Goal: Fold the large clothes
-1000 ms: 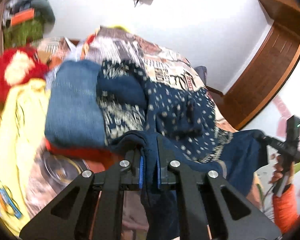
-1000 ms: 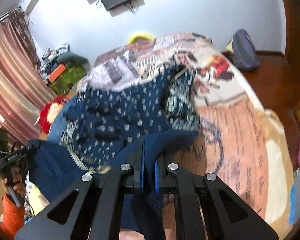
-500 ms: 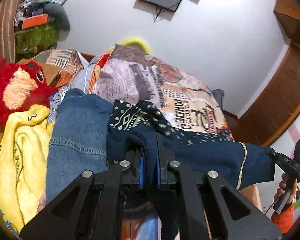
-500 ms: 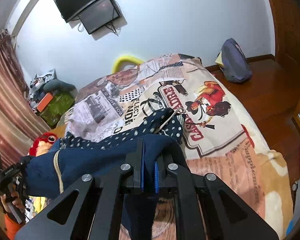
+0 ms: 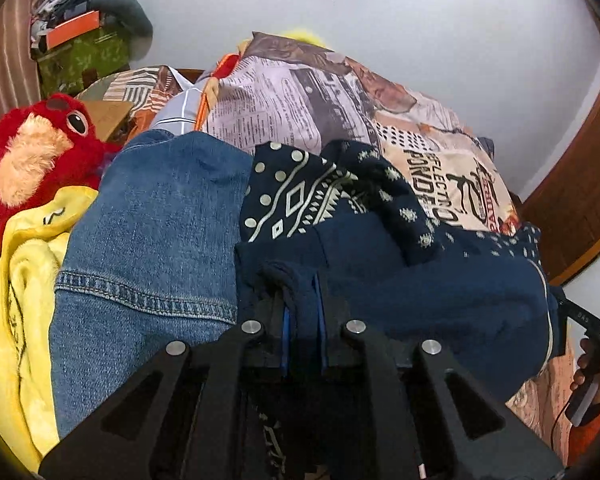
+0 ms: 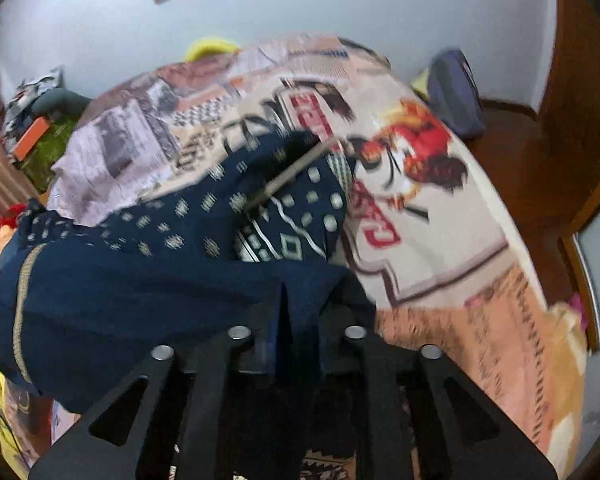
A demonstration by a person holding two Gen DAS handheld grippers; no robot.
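Both the left gripper (image 5: 302, 320) and right gripper (image 6: 296, 328) clamp an edge of the dark navy patterned cloth garment (image 5: 420, 280), stretched above the printed bedspread (image 6: 440, 240). The fold seems mid-carry. Next, I judge, the held edge must be laid evenly over the garment's far part.

denim jeans (image 5: 152, 256) crowding left, open bedspread (image 6: 440, 248) right

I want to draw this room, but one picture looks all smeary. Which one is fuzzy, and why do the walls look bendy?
Right wrist view: smeared by motion blur, so the printed bedspread and navy garment look streaky. Left wrist view: sharp, the jeans stitching and red plush toy are crisp. Both views: the fisheye lens curves the walls and darkens the corners.
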